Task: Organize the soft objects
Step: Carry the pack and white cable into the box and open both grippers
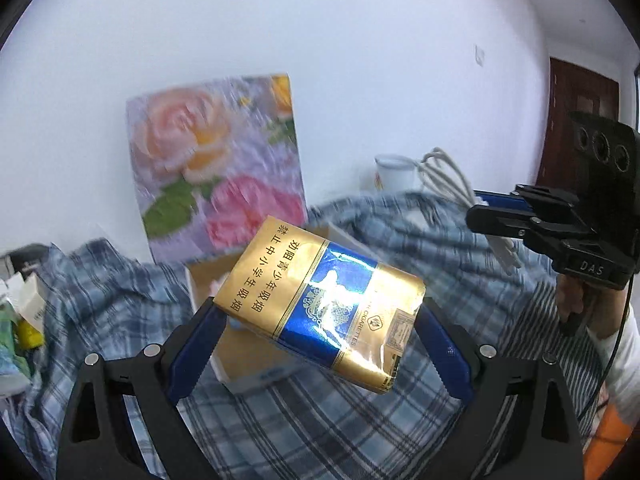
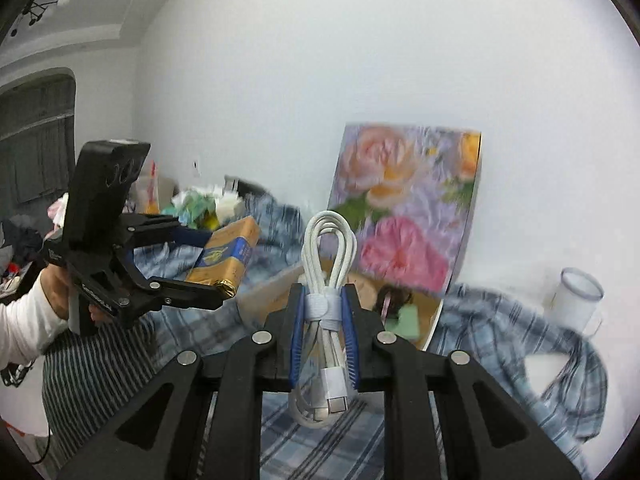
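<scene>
My left gripper (image 1: 320, 312) is shut on a gold and blue cigarette pack (image 1: 320, 300), held tilted above a blue plaid cloth (image 1: 304, 420). In the right wrist view that left gripper (image 2: 216, 268) holds the cigarette pack (image 2: 224, 254) at the left. My right gripper (image 2: 323, 308) is shut on a coiled white cable (image 2: 326, 264) bound with a white strap, its plugs hanging below the pads. From the left wrist view the right gripper (image 1: 480, 208) shows at the right with the white cable (image 1: 444, 176) sticking up. An open cardboard box (image 2: 400, 304) lies behind both.
A floral lid (image 1: 216, 176) leans against the white wall behind the box. A white cup (image 2: 576, 300) stands at the right on the plaid cloth. Crumpled packets and paper (image 1: 20, 320) pile at the far left. A striped cloth (image 2: 92, 368) lies under the person's sleeve.
</scene>
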A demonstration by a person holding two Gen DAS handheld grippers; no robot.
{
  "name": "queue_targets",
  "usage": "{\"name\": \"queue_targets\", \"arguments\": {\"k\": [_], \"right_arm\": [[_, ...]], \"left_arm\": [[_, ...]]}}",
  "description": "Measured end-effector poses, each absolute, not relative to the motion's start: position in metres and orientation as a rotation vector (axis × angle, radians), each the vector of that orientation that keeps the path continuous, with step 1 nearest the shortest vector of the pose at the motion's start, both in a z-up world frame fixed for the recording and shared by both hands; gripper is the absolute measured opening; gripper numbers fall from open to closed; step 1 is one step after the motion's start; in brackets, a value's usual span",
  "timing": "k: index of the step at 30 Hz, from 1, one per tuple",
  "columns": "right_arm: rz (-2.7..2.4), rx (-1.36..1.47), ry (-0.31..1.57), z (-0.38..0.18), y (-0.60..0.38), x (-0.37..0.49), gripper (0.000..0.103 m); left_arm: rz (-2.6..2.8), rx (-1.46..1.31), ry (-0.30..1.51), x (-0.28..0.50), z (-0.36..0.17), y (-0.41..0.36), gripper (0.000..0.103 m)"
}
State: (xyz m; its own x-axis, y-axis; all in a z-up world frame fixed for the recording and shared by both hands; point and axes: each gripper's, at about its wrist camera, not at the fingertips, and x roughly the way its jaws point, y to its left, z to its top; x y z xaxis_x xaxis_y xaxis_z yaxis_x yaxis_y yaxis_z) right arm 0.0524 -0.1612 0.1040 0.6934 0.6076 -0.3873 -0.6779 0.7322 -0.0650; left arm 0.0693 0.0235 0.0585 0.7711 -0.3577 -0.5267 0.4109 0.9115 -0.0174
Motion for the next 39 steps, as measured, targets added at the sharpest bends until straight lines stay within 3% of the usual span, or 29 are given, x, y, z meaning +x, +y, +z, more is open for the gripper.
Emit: {"name": "queue_targets", "arguments": {"k": [11, 25, 39], "right_arm": [[0.642, -0.177, 0.110, 0.188, -0.152, 0.044, 0.017], [0.649, -0.156, -0.029, 0.252, -0.137, 0.058, 0.017], [0.666, -0.082, 0.054, 0.233, -0.122, 0.095, 0.017]], "left_arm": [[-0.364, 0.052, 0.356, 0.057, 0.139, 0.034, 0.096], [-0.325, 0.052, 0.146, 0.047, 0.219, 0.029, 0.096], [-0.225, 0.034, 0.147, 0.083, 0.213, 0.029, 0.096]]}}
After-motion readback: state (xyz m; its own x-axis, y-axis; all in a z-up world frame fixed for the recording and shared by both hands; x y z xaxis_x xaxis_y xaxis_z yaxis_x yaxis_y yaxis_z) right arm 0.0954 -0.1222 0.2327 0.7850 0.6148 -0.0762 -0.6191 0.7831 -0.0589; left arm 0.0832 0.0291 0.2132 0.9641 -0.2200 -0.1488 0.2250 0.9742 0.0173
